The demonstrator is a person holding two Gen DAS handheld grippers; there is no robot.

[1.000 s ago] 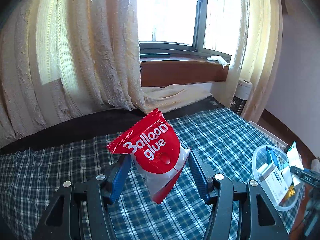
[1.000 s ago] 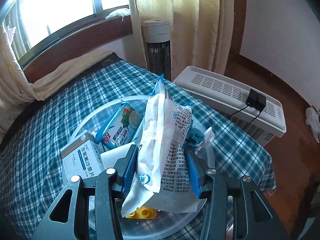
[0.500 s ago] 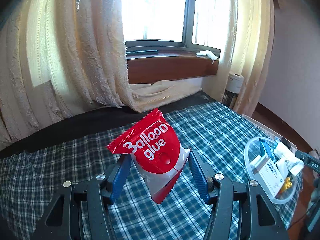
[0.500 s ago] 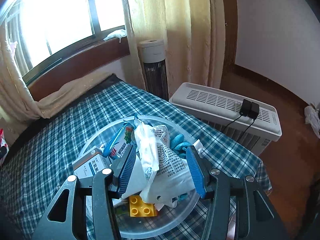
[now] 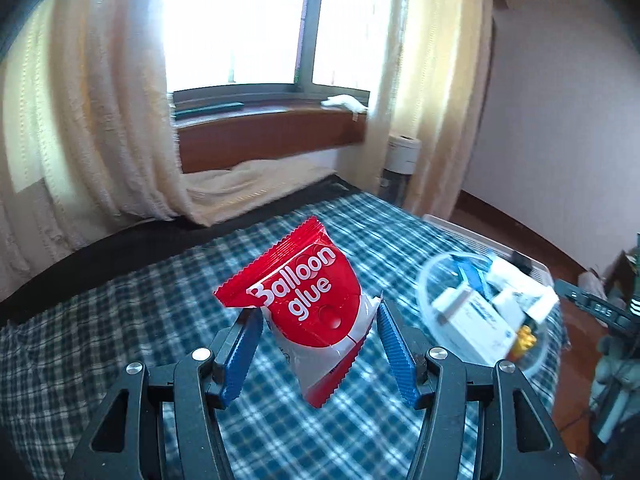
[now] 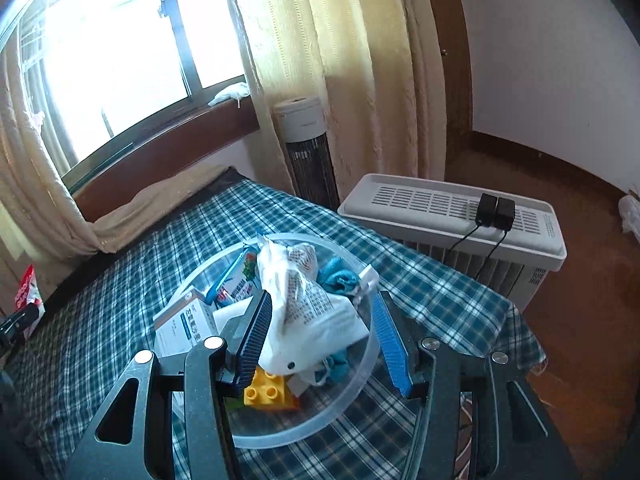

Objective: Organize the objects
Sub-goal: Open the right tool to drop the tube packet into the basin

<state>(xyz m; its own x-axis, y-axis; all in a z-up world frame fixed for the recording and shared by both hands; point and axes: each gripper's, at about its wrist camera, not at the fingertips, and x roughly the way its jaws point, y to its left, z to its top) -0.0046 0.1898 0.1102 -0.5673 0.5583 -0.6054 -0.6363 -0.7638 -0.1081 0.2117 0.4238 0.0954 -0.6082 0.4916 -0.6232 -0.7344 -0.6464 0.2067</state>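
Note:
My left gripper [image 5: 318, 334] is shut on a red "Balloon glue" packet [image 5: 306, 304] and holds it above the blue plaid table. A clear round bowl [image 5: 430, 320] stands to its right, with boxes and packets in it. In the right wrist view my right gripper [image 6: 320, 334] is open above that bowl [image 6: 352, 388]. A white printed packet [image 6: 308, 320] lies in the bowl between the open fingers. A white box [image 6: 182, 322], a yellow brick [image 6: 268, 394], a blue cloth [image 6: 338, 276] and a blue-edged packet [image 6: 236, 276] also lie in the bowl.
The plaid table [image 6: 100, 320] ends just right of the bowl. A white heater [image 6: 452, 216] and a tower fan [image 6: 308, 148] stand on the floor beyond that edge. Curtains [image 5: 92, 128] and a window sill [image 5: 264, 132] lie behind the table.
My right gripper opened and let go of the white packet, which dropped into the bowl; the gripper then rose. My left gripper carried the red packet rightward, toward the bowl.

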